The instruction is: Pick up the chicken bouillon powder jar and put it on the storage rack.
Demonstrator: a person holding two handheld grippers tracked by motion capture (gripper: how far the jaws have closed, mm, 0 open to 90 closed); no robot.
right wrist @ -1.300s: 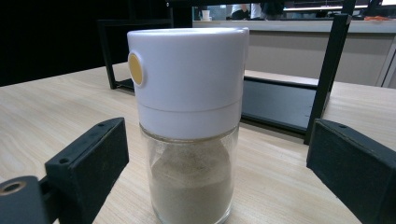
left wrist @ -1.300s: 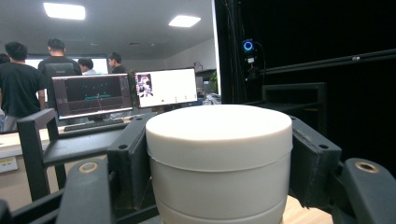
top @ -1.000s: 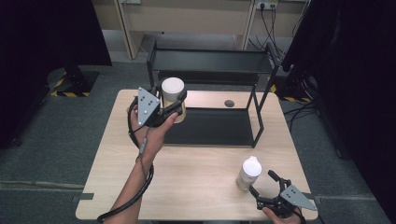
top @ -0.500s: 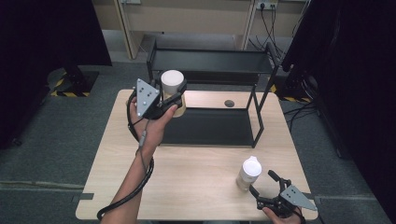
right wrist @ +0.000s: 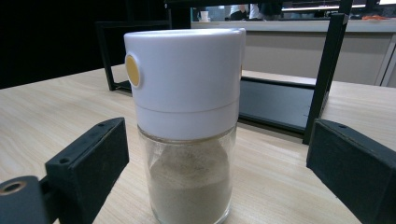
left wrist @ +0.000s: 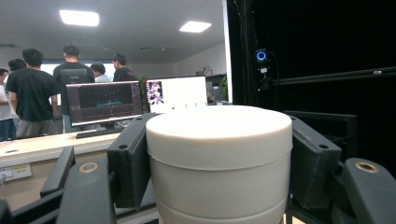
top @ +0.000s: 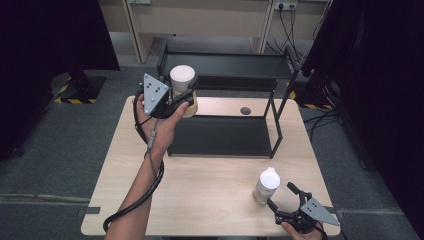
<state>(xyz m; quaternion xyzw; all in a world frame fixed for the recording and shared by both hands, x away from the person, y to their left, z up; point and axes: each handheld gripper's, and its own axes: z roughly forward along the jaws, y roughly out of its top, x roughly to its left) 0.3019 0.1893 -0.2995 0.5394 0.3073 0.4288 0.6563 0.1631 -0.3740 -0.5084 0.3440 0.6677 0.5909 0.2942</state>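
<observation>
**Holding a cream-lidded jar up beside the black rack**

Gripping the jar just under its cream lid, the left tool is clamping it from both sides and keeping it upright above the table's far left corner, beside the black shelf rack. The right tool is resting near the table's front right edge, jaws spread apart, with the white-capped shaker of pale powder standing between them, untouched.

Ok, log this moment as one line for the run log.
left gripper: shut on cream-lidded jar, held above table beside black shelf | right gripper: open, jaws either side of white-capped shaker standing on table
</observation>
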